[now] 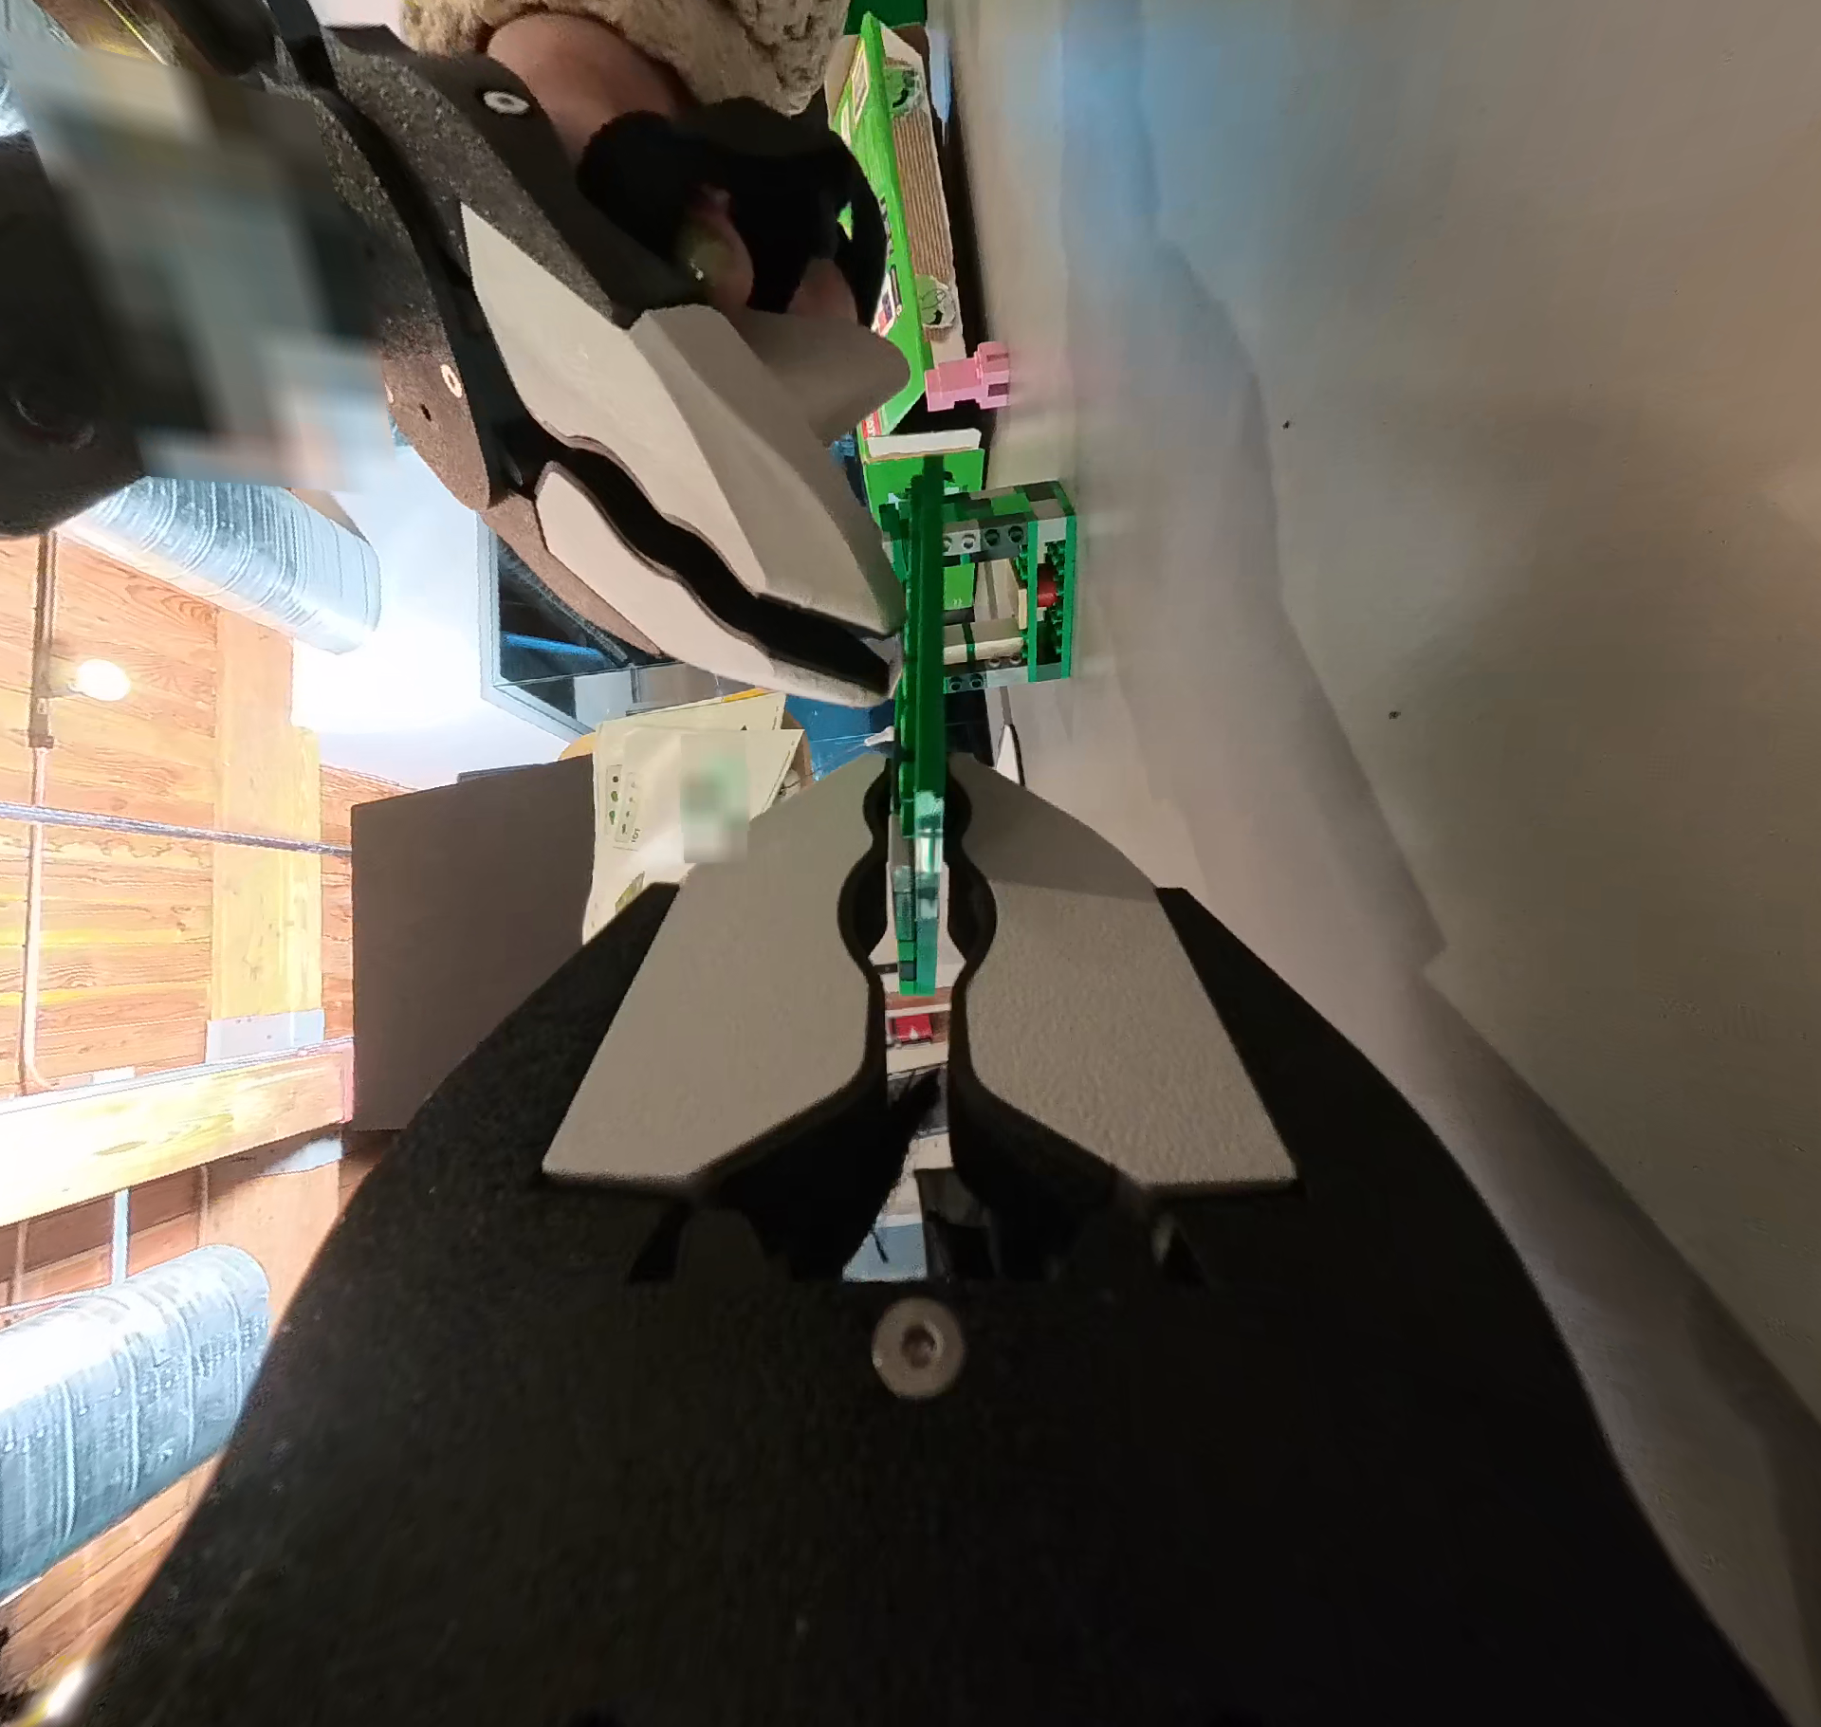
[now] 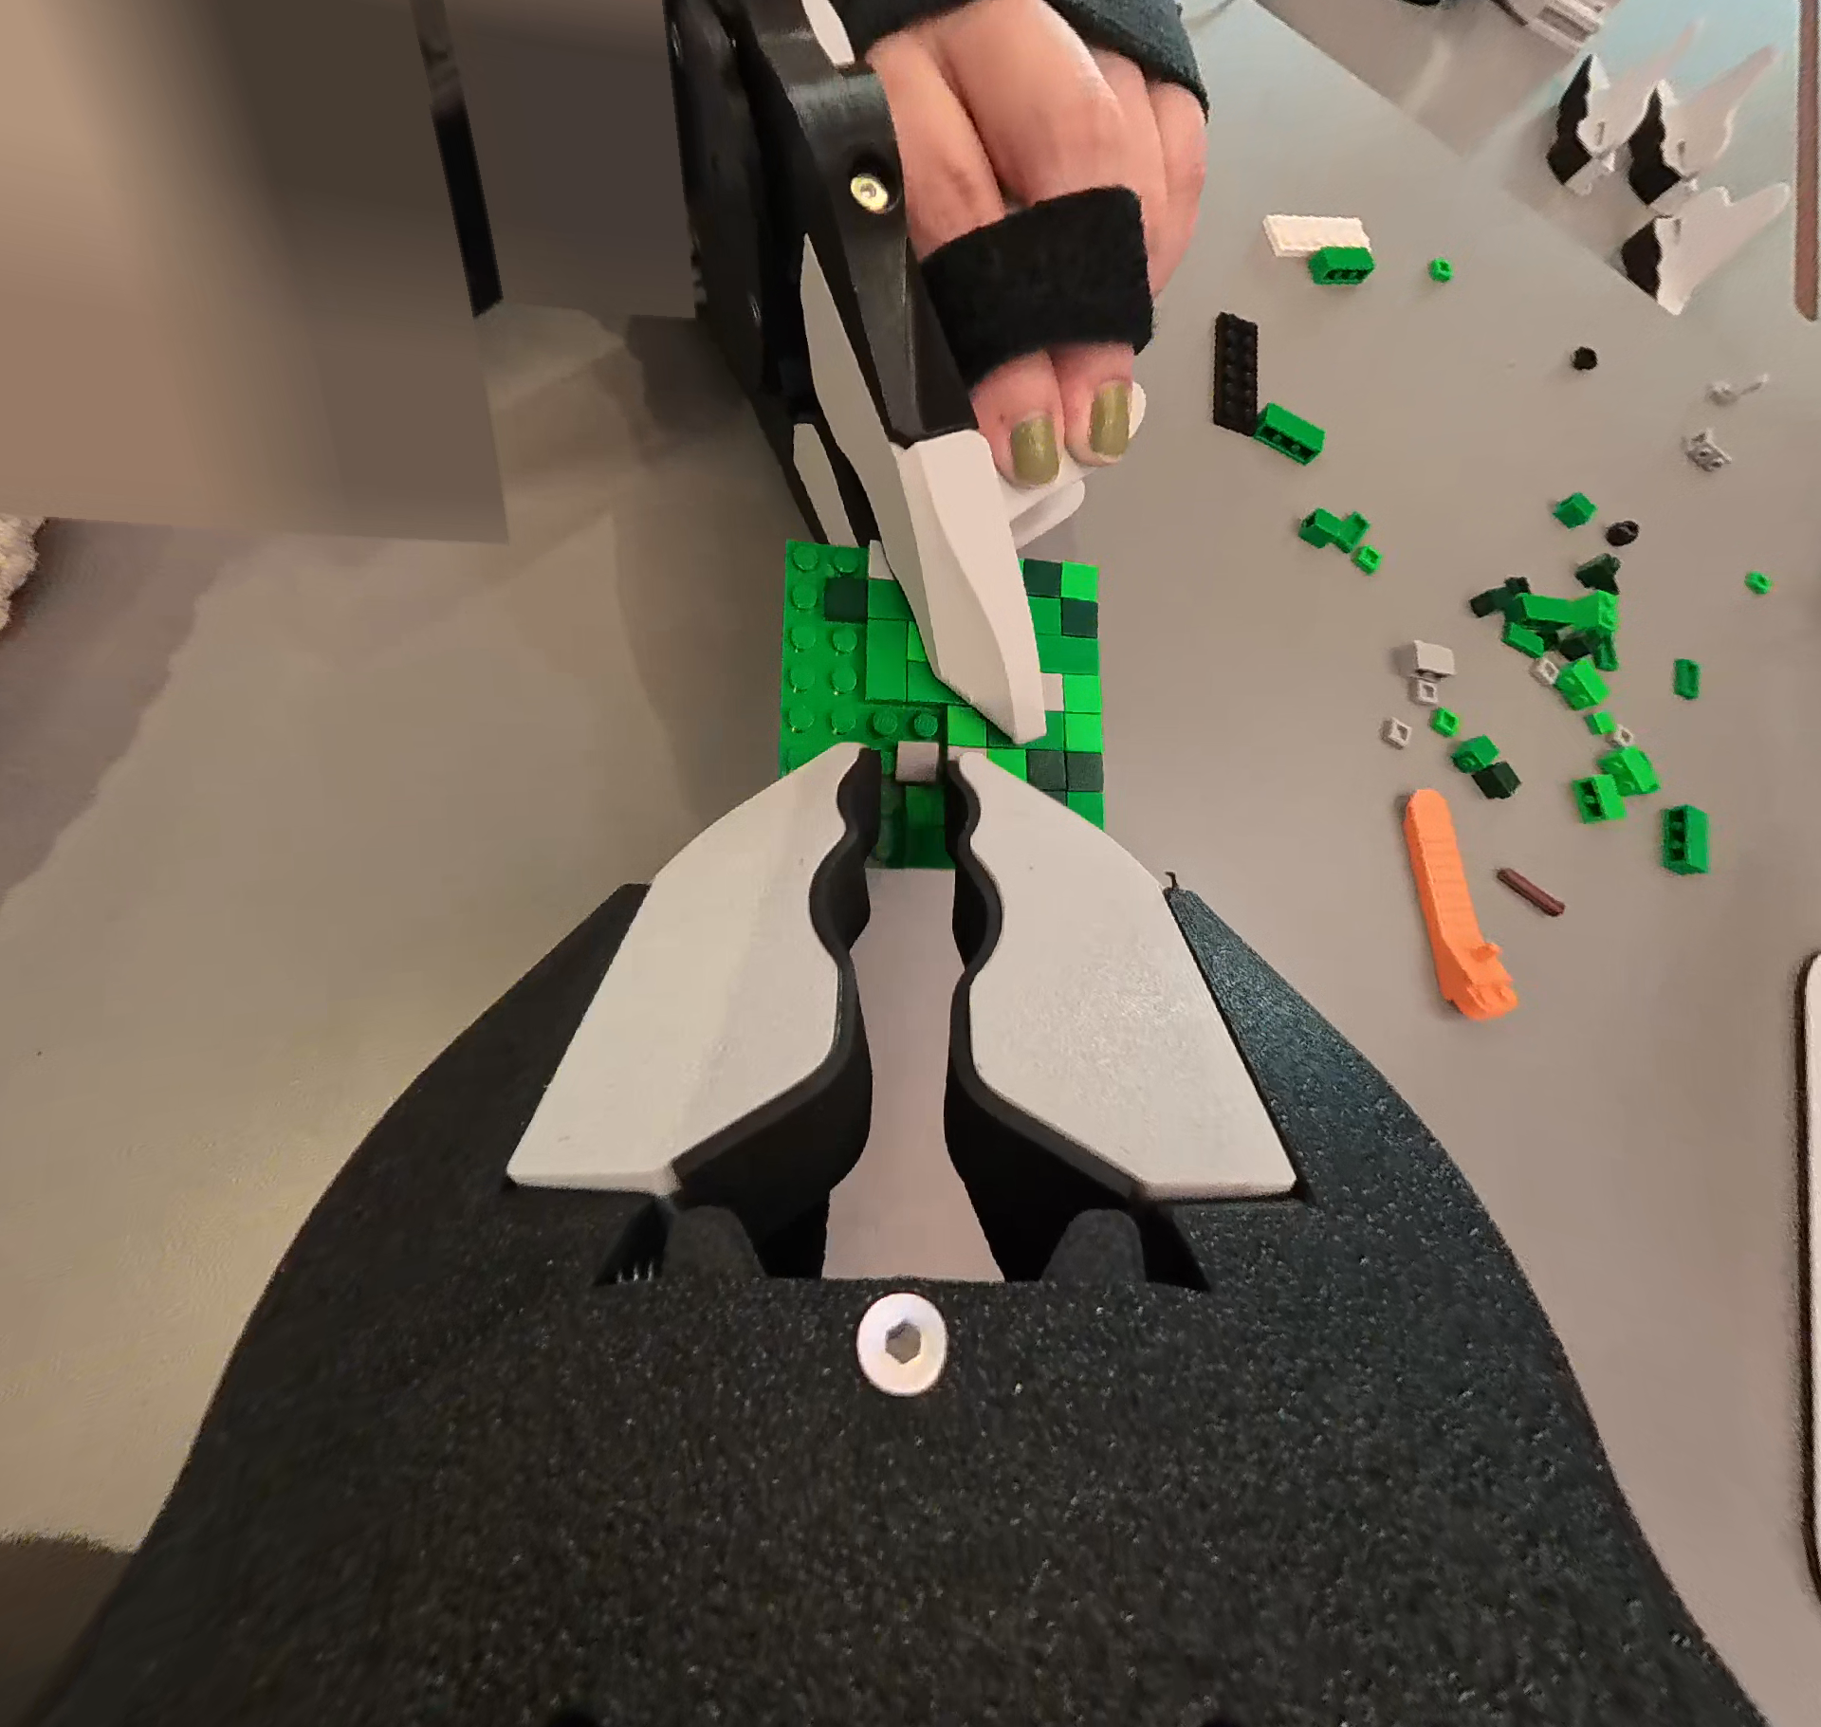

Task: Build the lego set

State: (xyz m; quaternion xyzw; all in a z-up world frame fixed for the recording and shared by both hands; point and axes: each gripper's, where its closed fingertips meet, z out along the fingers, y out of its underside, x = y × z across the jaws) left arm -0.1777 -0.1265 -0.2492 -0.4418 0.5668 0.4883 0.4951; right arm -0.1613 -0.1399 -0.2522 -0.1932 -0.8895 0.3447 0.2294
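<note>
My left gripper [image 1: 921, 778] is shut on the edge of a green plate [image 1: 923, 616] and holds it upright above the grey table. In the right wrist view the plate [image 2: 838, 655] faces me, part studs and part covered in mixed green tiles, with the left gripper [image 2: 1005, 694] clamped on it from above. My right gripper [image 2: 911, 768] is nearly closed around a small grey tile [image 2: 916, 761] and holds it against the plate's lower edge. It also shows in the left wrist view [image 1: 882, 655], with its tips touching the plate's face.
Loose green, grey and black pieces [image 2: 1557, 635] lie scattered on the table at right, with an orange brick separator [image 2: 1453, 901], a black plate [image 2: 1237, 379] and a white plate [image 2: 1315, 231]. A partly built green box [image 1: 1015, 586], a pink figure [image 1: 971, 379] and the set's carton [image 1: 887, 231] stand behind the plate. My two grippers' fingertips are within a few centimetres of each other. The orange brick separator [image 2: 1453, 901] lies around 15 cm away from my left fingertips.
</note>
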